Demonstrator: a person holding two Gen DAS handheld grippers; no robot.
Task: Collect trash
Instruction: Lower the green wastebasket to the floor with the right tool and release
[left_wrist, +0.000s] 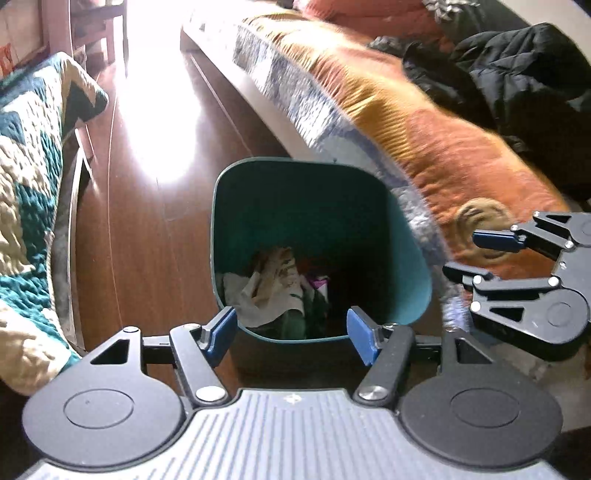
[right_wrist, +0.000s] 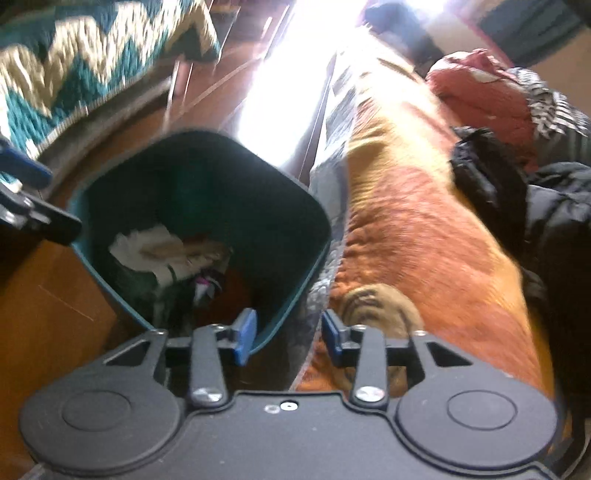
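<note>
A teal trash bin stands on the wooden floor beside a bed. Crumpled paper and wrappers lie at its bottom. My left gripper is open and empty, just above the bin's near rim. My right gripper shows at the right of the left wrist view, open and empty, over the bed's edge. In the right wrist view the bin is at centre left with the trash inside. My right gripper is open over the bin's right rim and the quilt. The left gripper's finger shows at the left edge.
An orange and yellow quilt covers the bed on the right, with black jackets on it. A teal and cream zigzag quilt hangs at the left. Wooden floor runs between them, with strong glare at the far end.
</note>
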